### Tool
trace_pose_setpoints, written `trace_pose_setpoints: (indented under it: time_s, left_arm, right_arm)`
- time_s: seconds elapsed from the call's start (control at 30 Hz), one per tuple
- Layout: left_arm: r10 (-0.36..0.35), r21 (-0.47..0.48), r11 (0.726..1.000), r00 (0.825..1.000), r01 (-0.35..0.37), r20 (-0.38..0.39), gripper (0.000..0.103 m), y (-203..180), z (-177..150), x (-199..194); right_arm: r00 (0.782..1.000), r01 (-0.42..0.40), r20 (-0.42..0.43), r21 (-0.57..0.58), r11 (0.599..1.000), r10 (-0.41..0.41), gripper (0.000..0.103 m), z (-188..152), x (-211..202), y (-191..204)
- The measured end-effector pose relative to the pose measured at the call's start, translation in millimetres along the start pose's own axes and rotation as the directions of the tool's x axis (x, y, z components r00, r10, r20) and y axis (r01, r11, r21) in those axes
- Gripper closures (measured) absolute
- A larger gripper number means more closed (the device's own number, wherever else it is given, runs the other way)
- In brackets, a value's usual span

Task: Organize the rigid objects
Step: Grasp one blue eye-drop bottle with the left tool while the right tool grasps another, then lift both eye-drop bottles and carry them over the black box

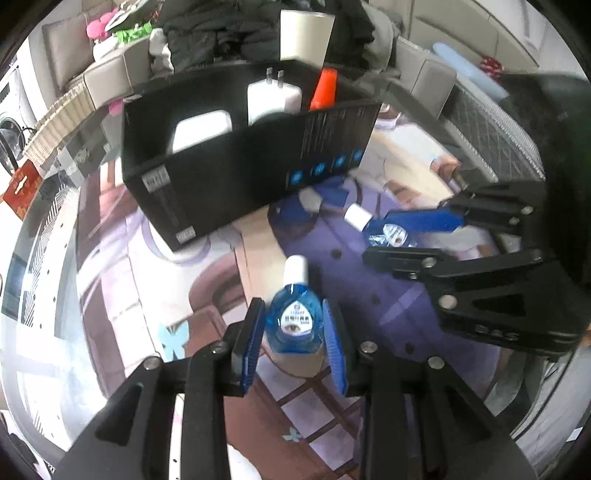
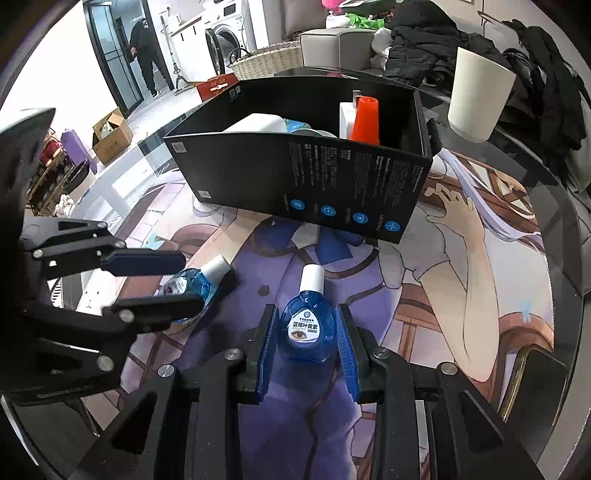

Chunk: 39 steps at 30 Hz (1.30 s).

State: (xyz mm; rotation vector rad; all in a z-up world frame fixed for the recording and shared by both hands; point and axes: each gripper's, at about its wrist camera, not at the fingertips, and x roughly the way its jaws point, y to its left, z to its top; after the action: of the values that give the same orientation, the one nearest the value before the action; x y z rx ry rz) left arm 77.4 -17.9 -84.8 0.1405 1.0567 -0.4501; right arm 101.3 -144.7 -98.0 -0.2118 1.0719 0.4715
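My left gripper (image 1: 294, 326) is shut on a blue eye-drop bottle (image 1: 294, 317) with a white cap, held just above the printed mat. My right gripper (image 2: 307, 338) is shut on a second blue eye-drop bottle (image 2: 309, 328). Each gripper shows in the other's view: the right one (image 1: 402, 232) with its bottle (image 1: 388, 232), the left one (image 2: 173, 280) with its bottle (image 2: 192, 286). A black open box (image 2: 332, 184) stands ahead; it holds an orange cone (image 2: 365, 120), a white charger (image 1: 273, 98) and other white items. The box also shows in the left wrist view (image 1: 236, 166).
A white cup (image 2: 480, 99) stands behind the box on the right. Dark clothes (image 2: 424, 37) lie piled at the table's far edge. A wicker basket (image 2: 266, 61) and a washing machine (image 2: 232, 29) are beyond. A person (image 2: 146, 51) stands in the doorway.
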Motion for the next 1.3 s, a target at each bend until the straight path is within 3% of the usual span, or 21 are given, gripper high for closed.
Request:
trace_pose_setpoints:
  time_s: [0.1,0.17,0.2,0.33,0.53,0.63,0.7,0.8,0.9,0.97,1.0,1.1,1.3]
  left_arm:
    - [0.037,0.028,0.999,0.999,-0.037,-0.001,0.074,-4.8,-0.1,1.9]
    - [0.041,0.029,0.999,0.999,-0.041,-0.001,0.074,-6.1,0.3,2.3]
    - [0.038,0.031,0.999,0.999,-0.038,-0.002,0.074,-6.3,0.7,2.5]
    - [0.026,0.02,0.999,1.0,-0.026,0.009,0.075,-6.3,2.8,0.2]
    - [0.001,0.029,1.0,0.997,-0.003,0.074,0.075,-10.1,7.4,-17.4]
    - [-0.002,0.043,0.999,0.988,-0.005,0.153,0.075,-13.8,11.5,-35.7]
    - [0.012,0.058,0.998,0.972,-0.026,0.234,0.075,-17.9,13.9,-52.1]
    - [0.028,0.058,0.997,0.929,-0.053,0.369,0.075,-19.1,14.8,-79.7]
    - [0.054,0.033,0.996,0.869,-0.08,0.492,0.074,-13.8,12.8,-105.1]
    - [0.064,0.013,0.996,0.832,-0.086,0.551,0.074,-9.2,10.2,-117.9]
    - [0.073,-0.003,0.996,0.813,-0.087,0.578,0.074,-6.3,9.4,-123.4]
    - [0.082,-0.03,0.996,0.795,-0.08,0.602,0.074,4.5,9.4,-130.5]
    - [0.085,-0.047,0.996,0.793,-0.071,0.604,0.074,12.2,8.9,-132.2]
  right_arm:
    - [1.0,-0.001,-0.002,-0.015,1.0,0.001,0.063,-1.3,1.1,5.1]
    - [1.0,0.007,-0.001,-0.019,1.0,-0.007,0.065,-2.7,0.9,7.2]
    - [1.0,0.016,0.002,-0.02,1.0,-0.016,0.073,-3.6,0.3,8.0]
    - [1.0,0.009,0.003,-0.015,1.0,-0.009,0.073,-5.4,-1.3,8.3]
    - [0.999,0.006,0.035,0.001,1.0,-0.006,0.073,-4.6,-10.7,2.9]
    - [0.995,0.007,0.098,-0.001,1.0,-0.007,0.073,-3.5,-26.4,1.6]
    - [0.985,0.007,0.171,-0.013,1.0,-0.004,0.073,-2.1,-43.0,5.0]
    - [0.96,0.031,0.279,-0.024,0.999,-0.023,0.073,-1.5,-65.5,9.5]
    - [0.909,0.042,0.417,-0.026,0.999,-0.027,0.073,-4.5,-92.4,13.4]
    - [0.862,0.057,0.505,-0.028,0.998,-0.036,0.073,-3.4,-108.5,18.8]
    - [0.829,0.074,0.558,-0.026,0.997,-0.047,0.073,-6.2,-118.8,20.6]
    - [0.78,0.096,0.623,-0.039,0.995,-0.051,0.073,-7.5,-133.7,24.5]
    - [0.785,0.09,0.618,-0.038,0.995,-0.047,0.073,-8.3,-136.4,28.5]
